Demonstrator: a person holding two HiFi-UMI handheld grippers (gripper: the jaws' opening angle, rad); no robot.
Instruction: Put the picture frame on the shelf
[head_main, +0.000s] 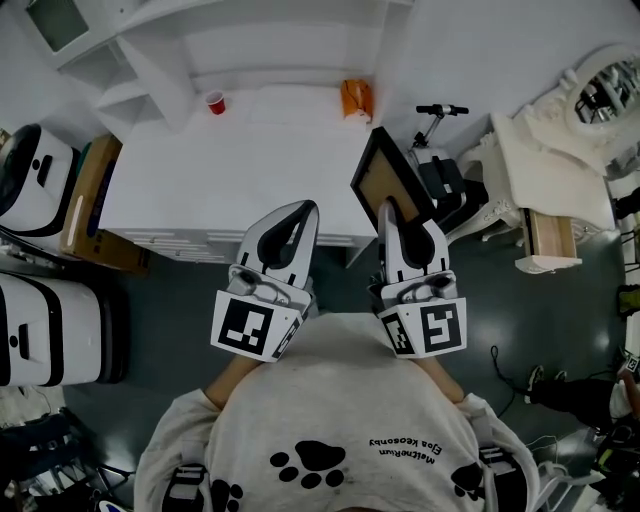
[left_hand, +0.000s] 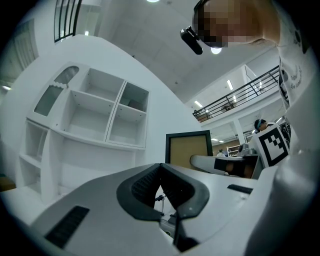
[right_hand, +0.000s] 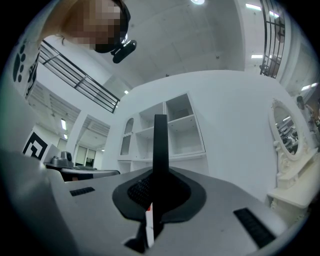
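The picture frame (head_main: 387, 178) is black with a brown backing. My right gripper (head_main: 388, 208) is shut on its lower edge and holds it upright in the air, near the right front corner of the white desk (head_main: 240, 150). In the right gripper view the frame (right_hand: 160, 140) shows edge-on between the jaws of that gripper (right_hand: 159, 172). My left gripper (head_main: 305, 210) hovers beside it, shut and empty. In the left gripper view the frame (left_hand: 189, 149) stands to the right of the left gripper (left_hand: 161, 167). The white shelf unit (left_hand: 100, 115) with open compartments rises ahead, also in the right gripper view (right_hand: 170, 130).
A red cup (head_main: 216, 102) and an orange object (head_main: 355, 100) stand at the back of the desk. A scooter (head_main: 440, 150) and a white ornate mirror table (head_main: 580, 110) are to the right. A cardboard box (head_main: 90, 195) and white machines (head_main: 45, 330) are on the left.
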